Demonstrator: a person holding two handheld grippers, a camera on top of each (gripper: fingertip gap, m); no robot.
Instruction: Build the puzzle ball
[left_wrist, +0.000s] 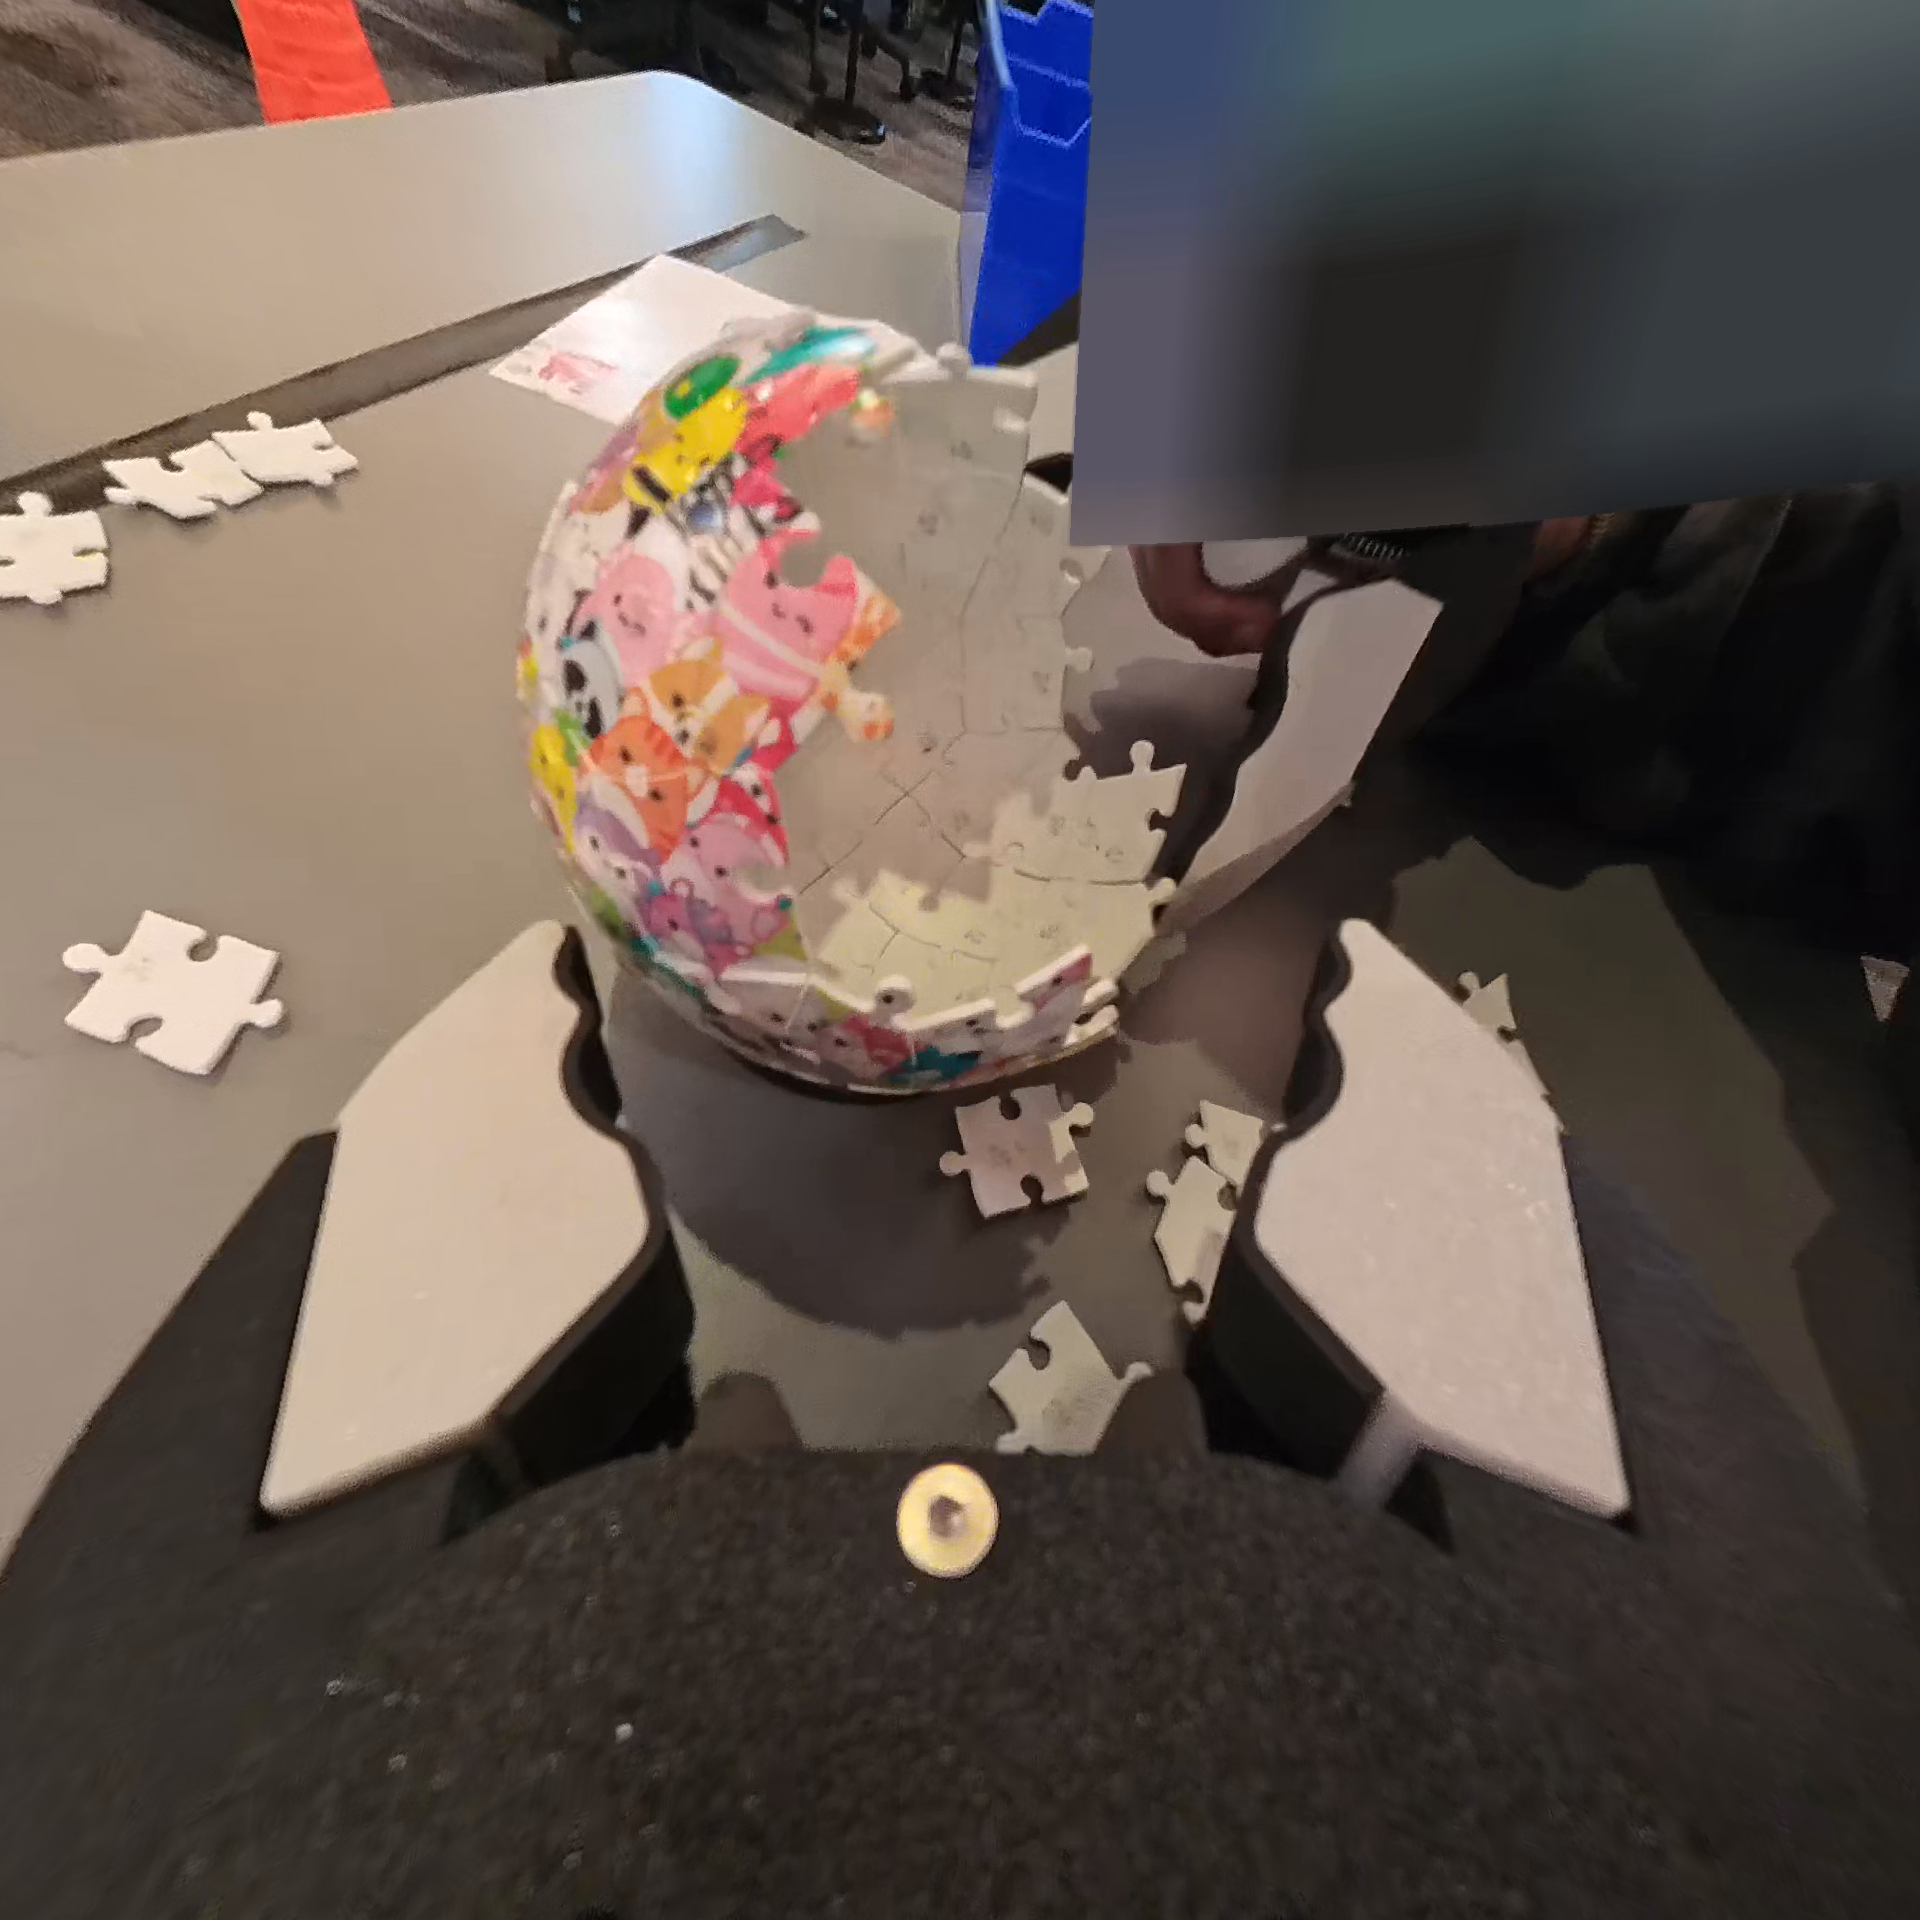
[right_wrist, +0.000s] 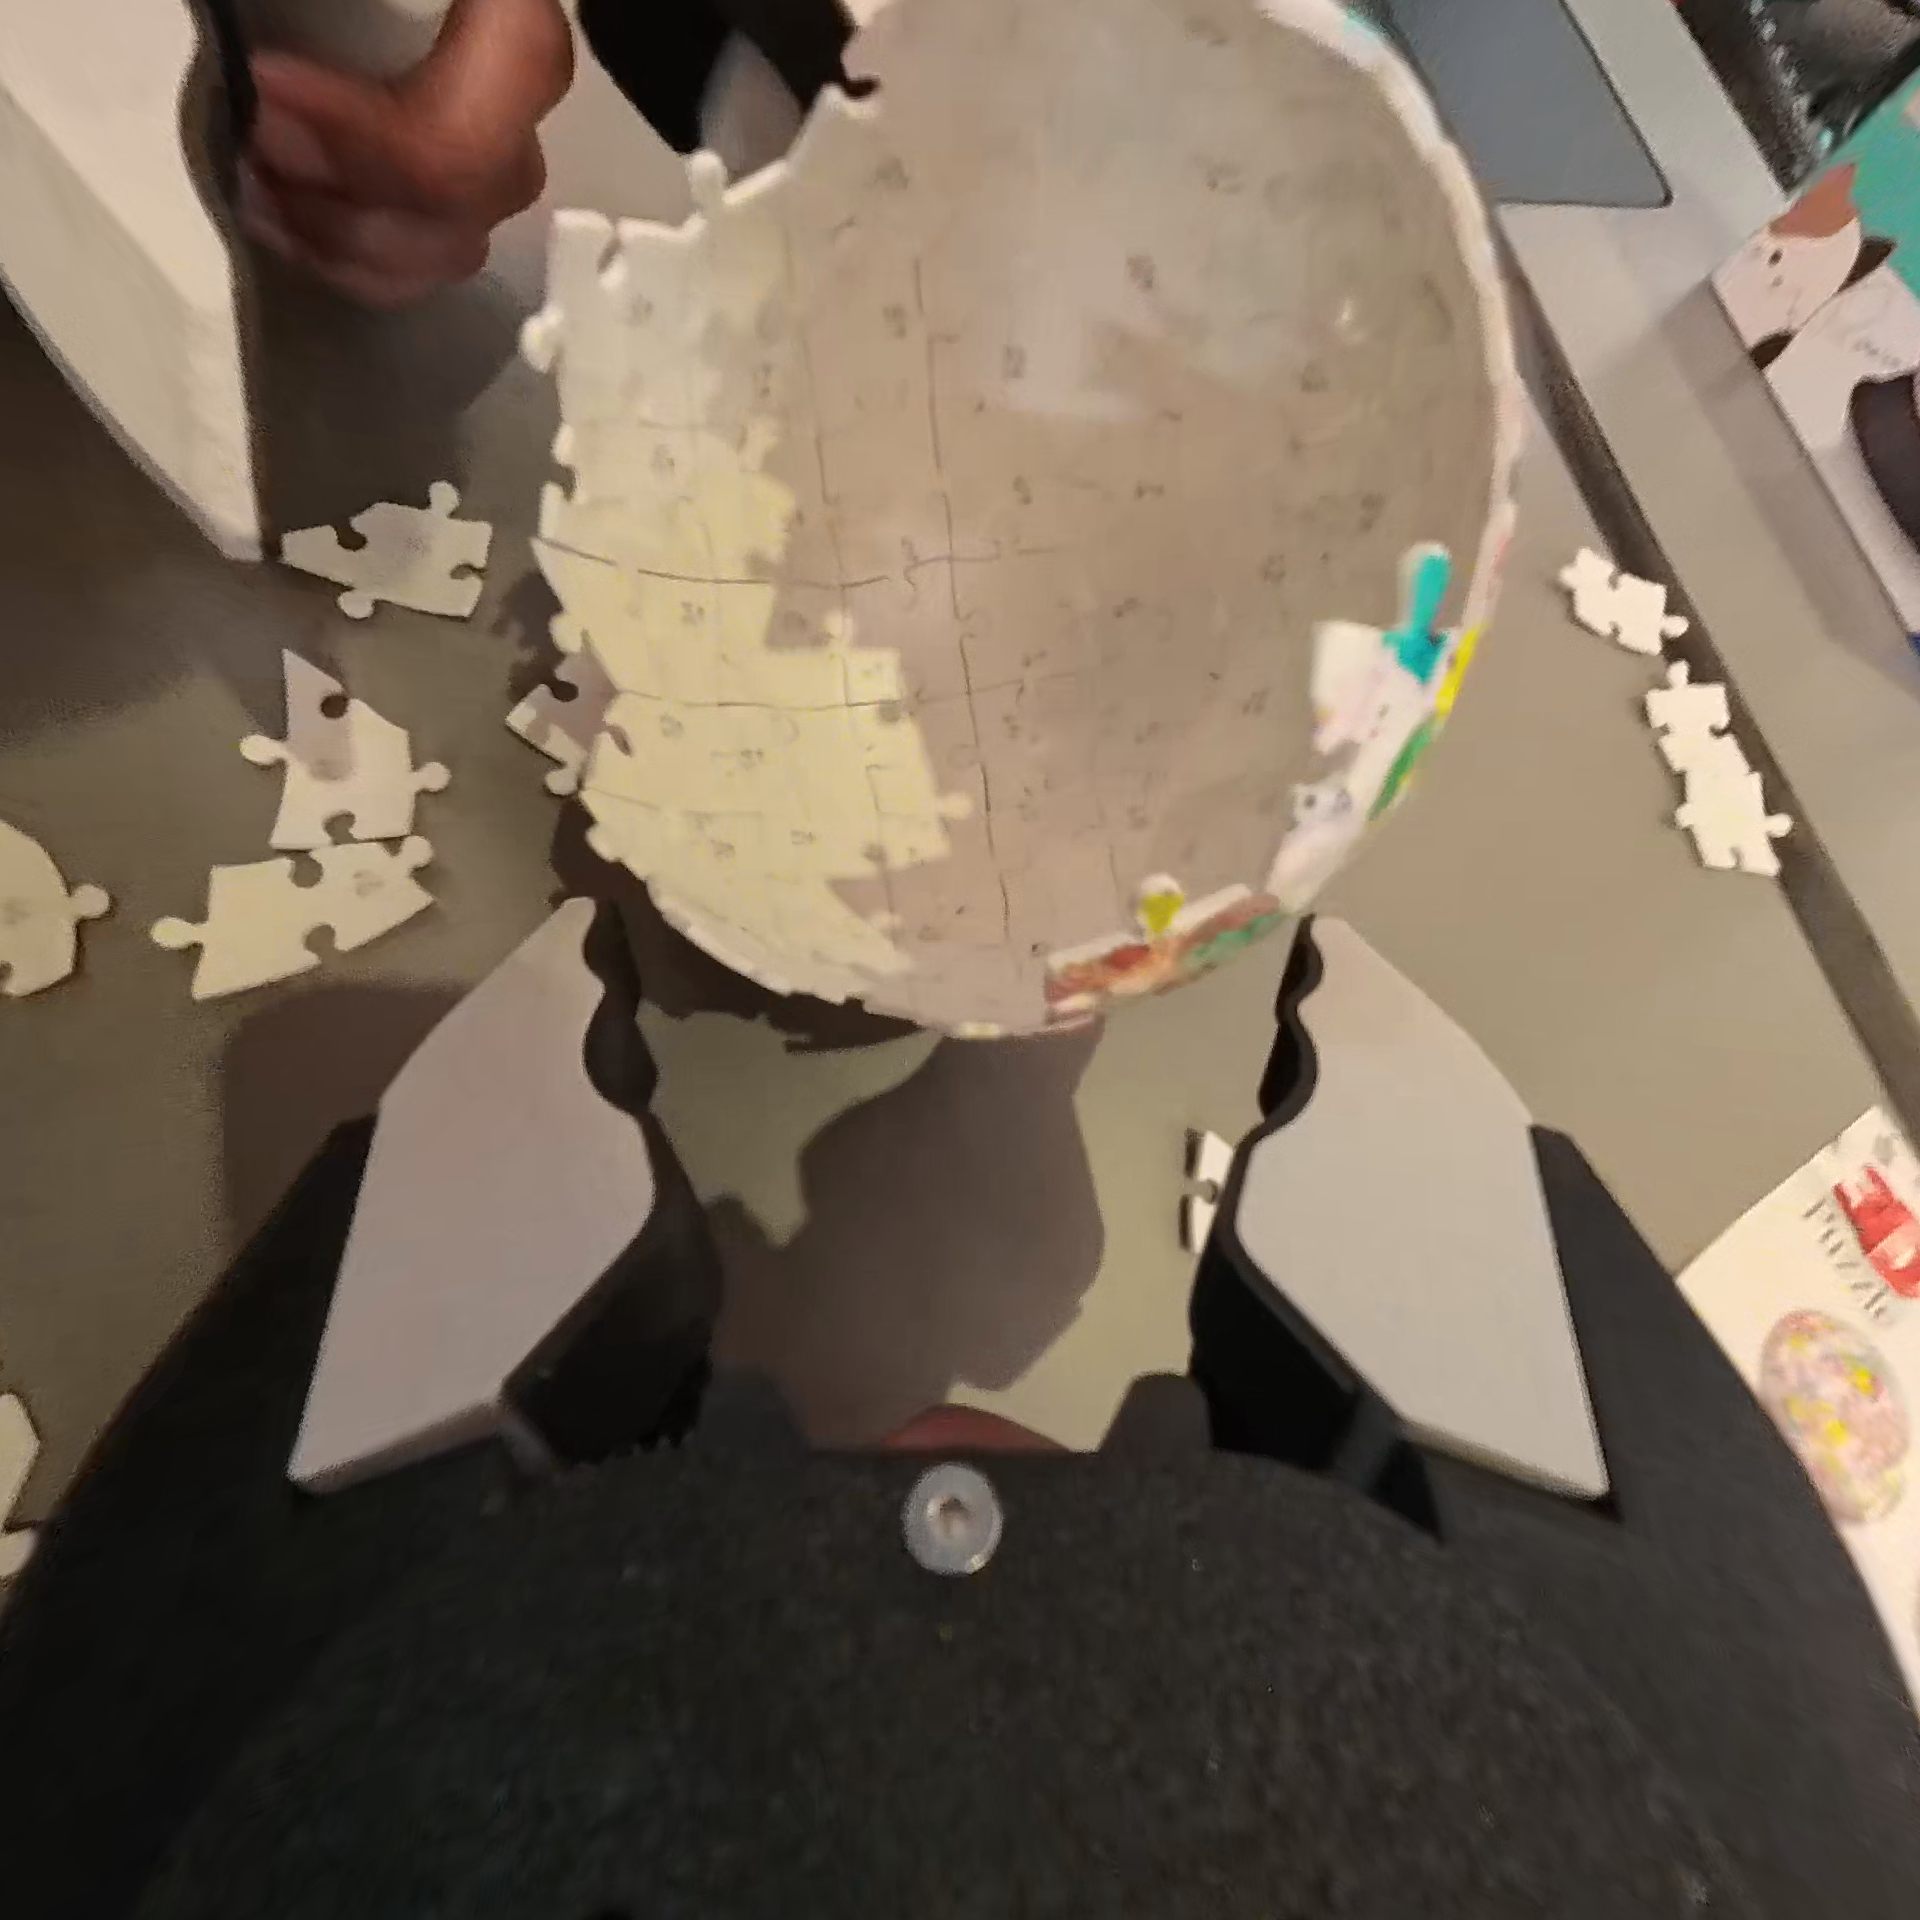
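A partly built puzzle ball (left_wrist: 727, 707) stands on the grey table (left_wrist: 312, 727), colourful outside, white inside, open on one side. My left gripper (left_wrist: 951, 997) is open and empty, its jaws just short of the ball's base. The right wrist view looks into the ball's white hollow (right_wrist: 1039, 499). My right gripper (right_wrist: 951, 997) is open and empty, close under the ball's lower rim. Loose white pieces lie face down near the ball (left_wrist: 1018, 1148) and to its left (right_wrist: 343, 769).
More loose pieces lie at the far left (left_wrist: 171, 987) and by the table edge (right_wrist: 1714, 769). A printed leaflet (left_wrist: 644, 332) and a blue bin (left_wrist: 1023, 187) sit behind the ball. A person's hand (right_wrist: 384, 156) is beyond it. A picture box (right_wrist: 1839, 291) lies at right. There is about 8 cm between the tips of the two grippers.
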